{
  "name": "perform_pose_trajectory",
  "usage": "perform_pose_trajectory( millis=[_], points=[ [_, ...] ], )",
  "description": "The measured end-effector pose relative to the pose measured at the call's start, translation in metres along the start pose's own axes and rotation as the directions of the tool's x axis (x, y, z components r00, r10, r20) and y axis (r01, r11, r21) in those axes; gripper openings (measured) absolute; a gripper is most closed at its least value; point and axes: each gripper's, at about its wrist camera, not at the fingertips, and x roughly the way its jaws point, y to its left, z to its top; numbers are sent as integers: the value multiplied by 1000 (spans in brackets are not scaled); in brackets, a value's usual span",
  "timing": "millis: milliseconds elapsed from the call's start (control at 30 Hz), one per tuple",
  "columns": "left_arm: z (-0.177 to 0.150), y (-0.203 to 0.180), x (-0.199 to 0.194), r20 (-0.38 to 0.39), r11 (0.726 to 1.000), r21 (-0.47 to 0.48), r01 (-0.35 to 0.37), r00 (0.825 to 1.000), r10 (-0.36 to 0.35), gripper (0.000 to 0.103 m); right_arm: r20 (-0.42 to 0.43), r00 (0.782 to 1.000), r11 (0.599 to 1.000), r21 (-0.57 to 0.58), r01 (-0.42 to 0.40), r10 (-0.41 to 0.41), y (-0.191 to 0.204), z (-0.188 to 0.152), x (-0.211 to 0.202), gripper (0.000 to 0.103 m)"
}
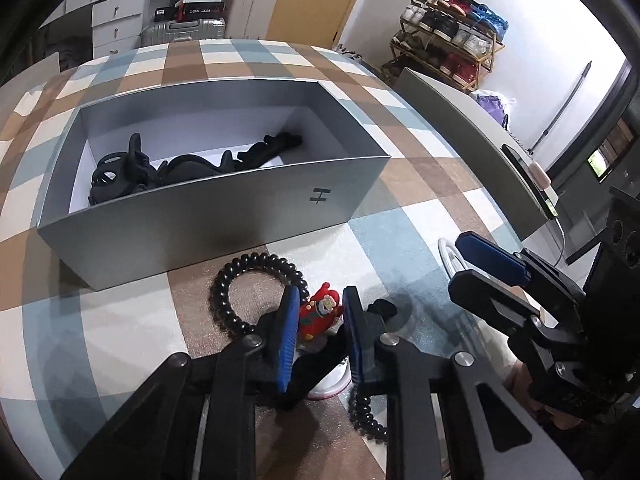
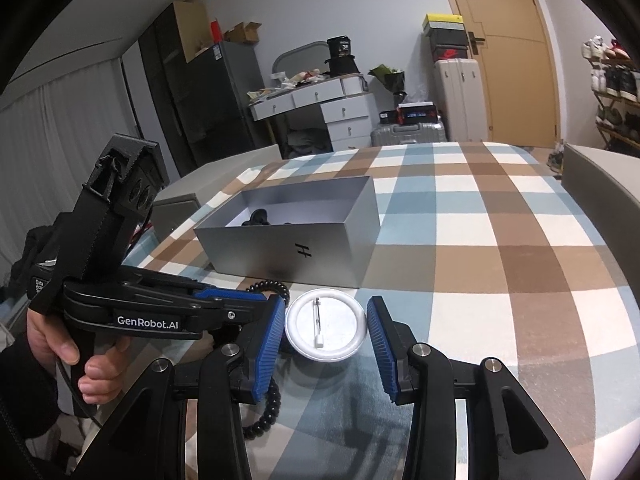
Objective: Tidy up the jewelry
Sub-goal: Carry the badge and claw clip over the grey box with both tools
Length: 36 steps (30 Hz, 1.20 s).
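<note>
A grey open box (image 1: pixel 224 216) stands on the checked table and holds several black hair pieces (image 1: pixel 132 170). My left gripper (image 1: pixel 320 312) has its blue pads close on either side of a small red Santa ornament (image 1: pixel 320 314) in front of the box. A black bead bracelet (image 1: pixel 248 284) lies around it. My right gripper (image 2: pixel 326 328) is open, its pads on either side of a round white pin badge (image 2: pixel 326 330) lying back up. The box (image 2: pixel 288 240) stands just beyond it.
The checked cloth (image 2: pixel 480 260) covers the table to the right of the box. A second string of black beads (image 2: pixel 268 412) lies under the right gripper. A grey chair back (image 1: pixel 472 148) stands at the table's right edge.
</note>
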Motion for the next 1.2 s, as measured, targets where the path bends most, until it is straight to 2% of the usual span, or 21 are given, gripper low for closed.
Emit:
perform_pose_trajectory(
  millis=[100,267,533,800,1033,1200],
  points=[
    [1,1,-1,2,1000,-3,-4,1000,4,16,4,1000,1000,2,-2,2,0,0,-1,41],
    [1,-1,-16,47,1000,10,-7,999,6,16,9,1000,1000,-1,-5,5,2,3,-3,41],
    [8,0,-47,157,1000,12,-6,988,4,16,25,999,999,-6,-32,32,10,11,-3,41],
    [30,11,-69,269,999,-1,-51,962,50,16,53,995,996,-19,-85,86,17,42,5,41],
    [50,27,-65,311,997,-39,-72,947,80,16,51,992,992,-63,-113,116,25,76,24,41],
    [60,37,-58,313,996,-59,-62,947,78,16,46,992,987,-117,-109,115,33,94,42,41]
  ],
)
